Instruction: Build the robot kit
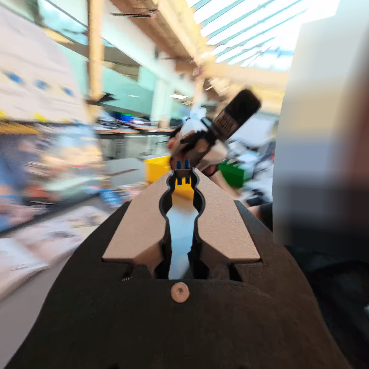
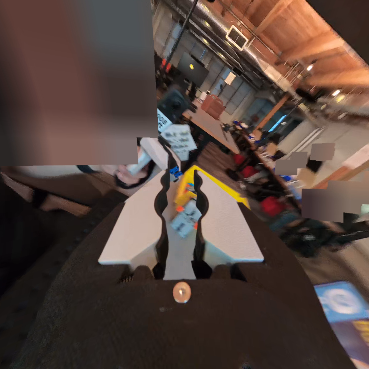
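Note:
My left gripper (image 1: 183, 172) is shut on a small dark connector with two blue pins (image 1: 183, 173), pinched at the very fingertips and held up in the air. In the left wrist view the body of the other gripper (image 1: 217, 129), held in a hand, sits just behind the connector, angled up to the right. In the right wrist view my right gripper (image 2: 181, 172) is open and empty. The blue-pinned connector (image 2: 175, 172) sits just inside its left fingertip, carried by the left gripper's fingers (image 2: 157, 153), which come in from the upper left.
A yellow bin (image 1: 157, 169) (image 2: 217, 184) lies below and beyond both grippers, with a white box with orange marks (image 2: 185, 219) beside it. A green bin (image 1: 233, 175) stands to the right. Cluttered tables (image 2: 209, 123) and people fill the blurred background. Both grippers' tips are close together, under 4 cm apart.

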`<state>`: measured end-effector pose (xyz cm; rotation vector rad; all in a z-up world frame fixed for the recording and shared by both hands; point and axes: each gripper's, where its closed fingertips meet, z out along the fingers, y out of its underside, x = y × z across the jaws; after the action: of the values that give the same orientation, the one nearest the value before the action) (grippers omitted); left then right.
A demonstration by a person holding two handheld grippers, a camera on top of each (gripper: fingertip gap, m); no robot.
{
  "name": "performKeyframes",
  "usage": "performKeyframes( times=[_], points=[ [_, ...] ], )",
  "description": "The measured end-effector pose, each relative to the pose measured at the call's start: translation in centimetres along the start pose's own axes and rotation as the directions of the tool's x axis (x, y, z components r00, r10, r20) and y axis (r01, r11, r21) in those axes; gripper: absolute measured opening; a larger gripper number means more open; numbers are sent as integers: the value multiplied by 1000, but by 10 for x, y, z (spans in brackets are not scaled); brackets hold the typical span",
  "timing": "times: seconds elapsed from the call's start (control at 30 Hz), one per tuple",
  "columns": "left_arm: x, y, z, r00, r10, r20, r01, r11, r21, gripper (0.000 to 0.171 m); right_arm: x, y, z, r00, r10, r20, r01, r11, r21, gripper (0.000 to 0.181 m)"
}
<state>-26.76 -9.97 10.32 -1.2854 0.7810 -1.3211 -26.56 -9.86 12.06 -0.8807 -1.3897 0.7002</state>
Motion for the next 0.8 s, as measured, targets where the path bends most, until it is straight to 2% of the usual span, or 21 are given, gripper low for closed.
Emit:
performKeyframes(
  times=[0.03,0.07,0.13,0.23,0.3,0.43,0.5,0.8],
  points=[
    [-6,-1,-4,979,170,114,-164,985,-56,13,3,-1,-3,989,137,48,-139,990,33,22],
    [-9,-3,-7,926,323,197,-302,944,-129,13,7,1,-4,956,279,93,-284,958,40,21],
    [-13,-3,-12,776,564,283,-483,820,-307,13,12,8,-2,847,506,160,-514,858,10,20],
    [-20,3,-15,550,787,280,-589,603,-538,14,9,18,5,713,667,215,-674,737,-50,17],
    [-23,9,-15,462,851,249,-596,506,-623,13,3,24,11,659,718,225,-718,689,-98,15],
    [-31,18,-13,382,902,200,-584,403,-705,14,-6,39,21,643,744,183,-723,668,-176,10],
    [-33,20,-11,362,913,186,-582,378,-720,13,-8,45,23,656,737,165,-709,676,-200,3],
    [-39,27,-10,273,956,104,-563,246,-789,13,-7,55,24,701,703,119,-669,706,-233,3]
  ],
)
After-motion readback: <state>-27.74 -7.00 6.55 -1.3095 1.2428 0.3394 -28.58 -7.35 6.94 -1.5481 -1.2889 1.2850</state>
